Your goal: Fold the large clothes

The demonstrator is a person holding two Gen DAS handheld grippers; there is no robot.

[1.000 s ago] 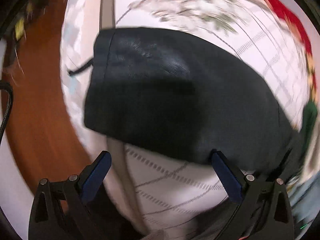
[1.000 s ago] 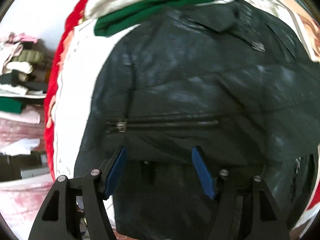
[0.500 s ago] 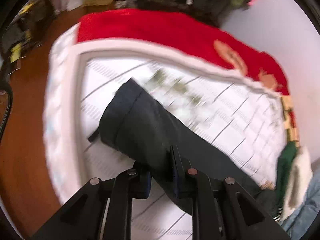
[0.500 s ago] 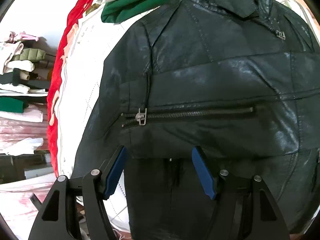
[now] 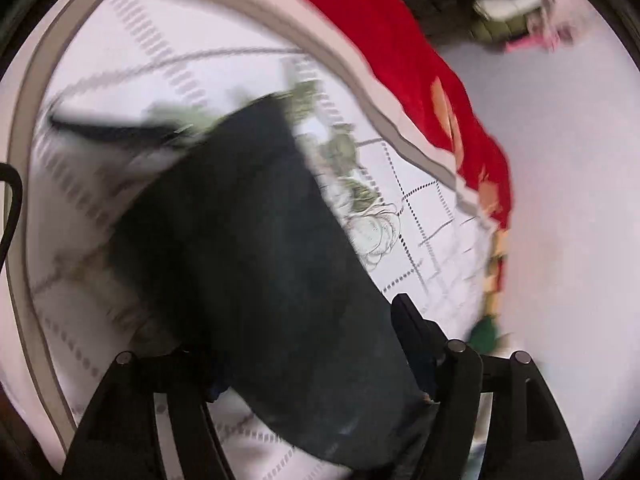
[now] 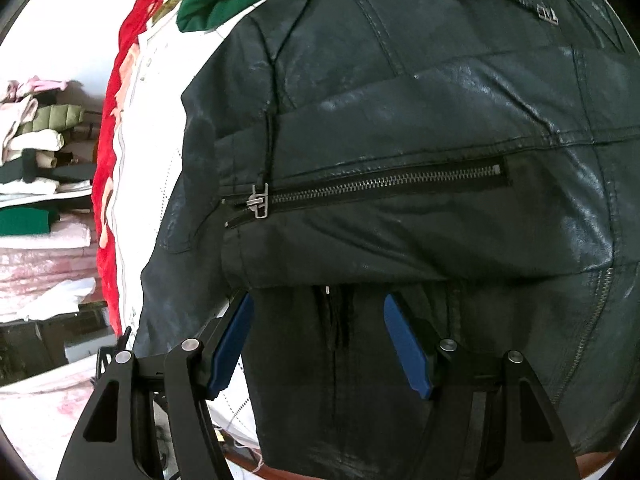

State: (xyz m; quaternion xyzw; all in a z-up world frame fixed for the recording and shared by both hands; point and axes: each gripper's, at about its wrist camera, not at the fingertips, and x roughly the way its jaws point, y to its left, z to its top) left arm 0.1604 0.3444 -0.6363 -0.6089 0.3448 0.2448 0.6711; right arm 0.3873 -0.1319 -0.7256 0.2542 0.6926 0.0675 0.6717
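Black leather jacket [image 6: 400,140]: sleeve [image 5: 260,260] now lifted, clamped in left gripper [image 5: 320,364]; right gripper [image 6: 316,336] unchanged, wide open, jacket just ahead.

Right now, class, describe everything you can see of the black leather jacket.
The black leather jacket looks glossy, panelled and creased. It lies on the white patterned bedspread. A metal zip crosses it, closed; a buckle sits near its collar. The left gripper clamps its sleeve; the right gripper hovers open.

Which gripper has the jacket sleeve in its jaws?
The left gripper: its jaws are closed on the black sleeve. The right gripper has its blue jaws wide open over the jacket body.
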